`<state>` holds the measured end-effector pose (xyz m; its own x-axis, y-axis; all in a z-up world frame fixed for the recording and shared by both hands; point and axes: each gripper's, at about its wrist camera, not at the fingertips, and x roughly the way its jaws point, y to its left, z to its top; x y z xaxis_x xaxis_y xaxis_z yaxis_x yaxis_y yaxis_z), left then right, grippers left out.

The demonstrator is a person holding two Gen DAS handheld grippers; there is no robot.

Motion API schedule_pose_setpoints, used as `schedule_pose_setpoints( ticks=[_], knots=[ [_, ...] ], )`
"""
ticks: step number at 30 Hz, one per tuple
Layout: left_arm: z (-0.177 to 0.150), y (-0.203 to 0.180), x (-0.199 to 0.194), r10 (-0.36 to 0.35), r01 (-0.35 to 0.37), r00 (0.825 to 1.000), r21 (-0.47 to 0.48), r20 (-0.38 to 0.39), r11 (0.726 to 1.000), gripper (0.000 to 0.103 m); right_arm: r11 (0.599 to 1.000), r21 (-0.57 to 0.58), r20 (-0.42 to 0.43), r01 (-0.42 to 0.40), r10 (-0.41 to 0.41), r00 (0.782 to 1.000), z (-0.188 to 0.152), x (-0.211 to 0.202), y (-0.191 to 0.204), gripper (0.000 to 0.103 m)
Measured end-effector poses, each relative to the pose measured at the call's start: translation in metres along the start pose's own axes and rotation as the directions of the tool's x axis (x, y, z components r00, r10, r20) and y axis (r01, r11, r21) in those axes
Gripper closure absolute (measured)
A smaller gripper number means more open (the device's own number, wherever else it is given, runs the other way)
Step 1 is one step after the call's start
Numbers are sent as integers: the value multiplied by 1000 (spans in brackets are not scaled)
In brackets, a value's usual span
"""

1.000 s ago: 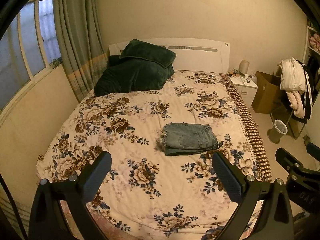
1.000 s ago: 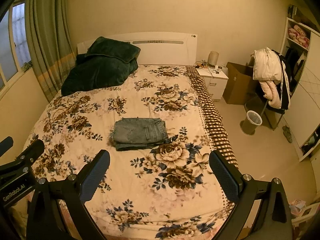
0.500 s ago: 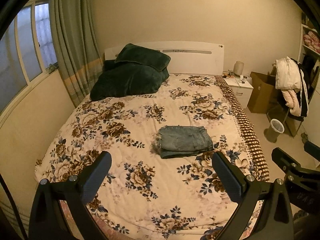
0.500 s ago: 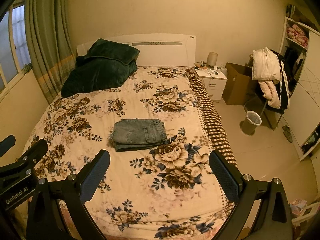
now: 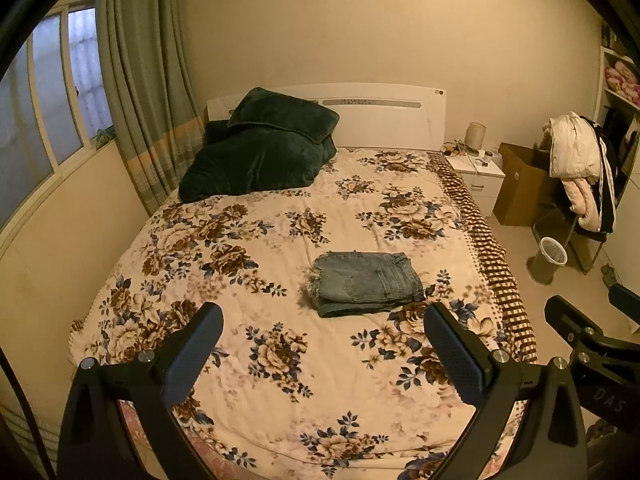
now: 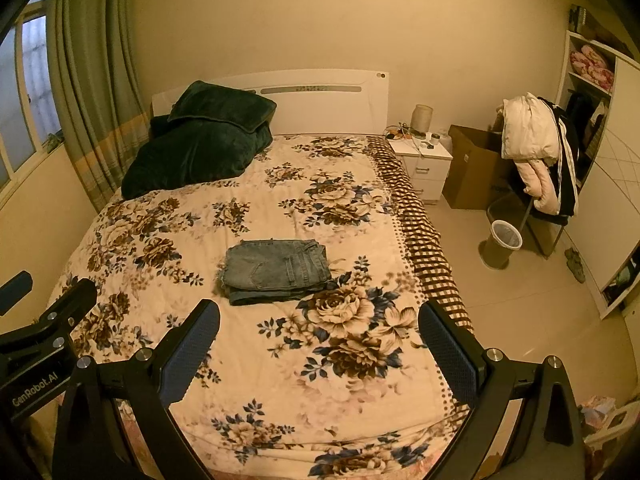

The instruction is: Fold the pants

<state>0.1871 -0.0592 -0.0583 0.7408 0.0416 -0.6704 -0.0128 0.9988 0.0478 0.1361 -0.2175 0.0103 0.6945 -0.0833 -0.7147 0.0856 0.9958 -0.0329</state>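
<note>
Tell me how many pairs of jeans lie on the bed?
1. The folded jeans lie alone near the middle of the bed, toward its right side, touched by neither gripper. More garments may be hidden under the dark blanket.

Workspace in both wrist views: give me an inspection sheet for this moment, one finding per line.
Surface: bed under a floral cover, lying flat.
Job's things: jeans folded into a compact stack, mid-bed, touched by neither tongs.
Clutter: dark green blanket heaped by the headboard.
Grippers: left tongs open and empty above the near end of the bed; right tongs likewise.
Cables: some seem to lie on the nightstand; too small to be sure.
Surroundings: curtain and window at left; cardboard box, chair draped with jackets and waste bin at right.
</note>
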Motion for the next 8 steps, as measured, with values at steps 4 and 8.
schedule_pose_setpoints(
  ticks=[4, 8],
  knots=[
    [0, 0, 0, -1, 1, 1000, -1, -1, 1000, 0, 1000, -1, 2, 2, -2, 1000, -1, -1, 0, 2],
    [-2, -3, -2, 1, -1, 1000, -9, -2, 1000, 0, 1000, 1, 2, 2, -2, 1000, -3, -2, -1, 2]
  ],
)
